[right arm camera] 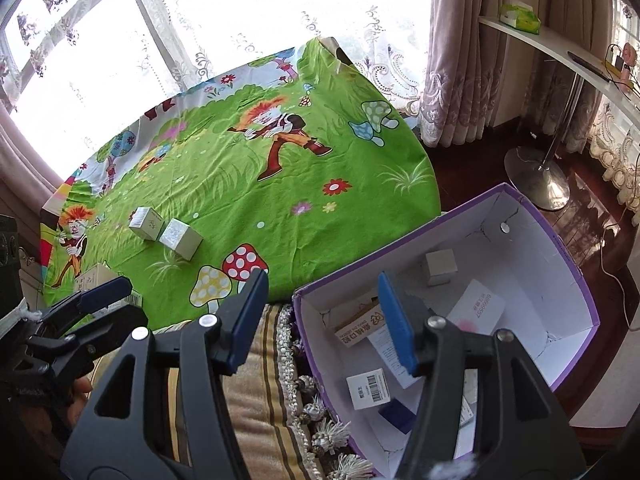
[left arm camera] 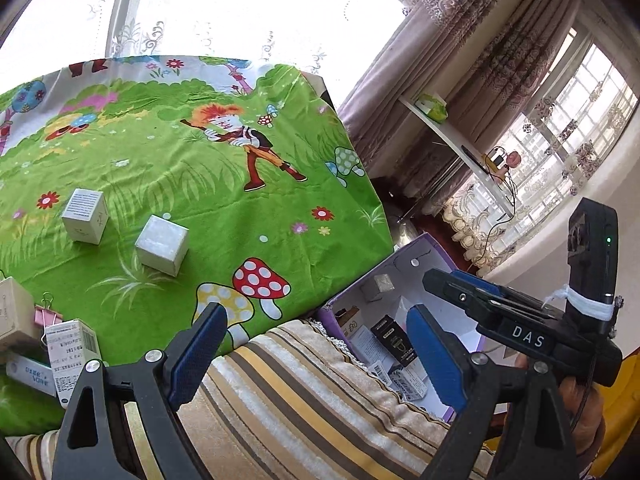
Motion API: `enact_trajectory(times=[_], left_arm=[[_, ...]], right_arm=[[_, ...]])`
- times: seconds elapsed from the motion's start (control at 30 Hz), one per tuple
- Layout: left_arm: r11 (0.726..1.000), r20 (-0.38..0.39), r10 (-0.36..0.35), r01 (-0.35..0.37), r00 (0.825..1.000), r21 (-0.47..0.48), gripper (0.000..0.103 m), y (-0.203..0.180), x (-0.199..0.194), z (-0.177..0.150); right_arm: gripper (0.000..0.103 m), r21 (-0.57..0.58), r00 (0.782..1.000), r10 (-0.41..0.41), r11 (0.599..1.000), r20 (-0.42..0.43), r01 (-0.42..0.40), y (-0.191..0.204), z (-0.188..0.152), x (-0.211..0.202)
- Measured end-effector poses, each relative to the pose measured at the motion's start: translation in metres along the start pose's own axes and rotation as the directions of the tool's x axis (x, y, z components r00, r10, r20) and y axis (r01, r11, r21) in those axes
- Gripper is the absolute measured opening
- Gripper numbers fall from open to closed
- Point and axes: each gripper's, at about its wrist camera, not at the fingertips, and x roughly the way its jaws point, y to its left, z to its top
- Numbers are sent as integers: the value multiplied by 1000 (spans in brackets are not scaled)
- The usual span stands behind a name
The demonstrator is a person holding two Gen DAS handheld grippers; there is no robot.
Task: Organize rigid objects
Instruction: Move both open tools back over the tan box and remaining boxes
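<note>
Partly done: purple bin (right arm camera: pixel 576 276) beside green worktop (right arm camera: pixel 256 184) already holds several small boxes (right arm camera: pixel 368 389). Still out on worktop: two cubes (left arm camera: pixel 162 245), plus cartons (left arm camera: pixel 70 346) at near edge. Left gripper (left arm camera: pixel 316 354) and right gripper (right arm camera: pixel 324 320) both spread wide, nothing gripped.

Green cartoon-print cloth (right arm camera: pixel 248 200), purple box (right arm camera: pixel 568 256)

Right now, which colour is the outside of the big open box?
Purple, with a white inside. The box shows best in the right wrist view.
</note>
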Motion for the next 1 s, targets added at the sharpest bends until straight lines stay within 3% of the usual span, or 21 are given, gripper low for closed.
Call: enact_trajectory(times=[0.17, 0.43, 0.7, 1.0], left_arm=[[994, 43, 58, -53, 997, -95, 92, 35, -18, 1], [957, 88, 190, -164, 978, -240, 93, 97, -49, -5], [898, 110, 304, -246, 946, -365, 93, 151, -75, -10], [807, 95, 405, -307, 909, -506, 93, 208, -101, -22]], right_arm=[[62, -60, 1000, 15, 998, -17, -16, 30, 0, 2], [63, -170, 997, 58, 983, -54, -66, 87, -5, 10], [65, -278, 989, 103, 952, -105, -129, 145, -15, 23], [66, -368, 973, 134, 909, -185, -195, 195, -29, 42]])
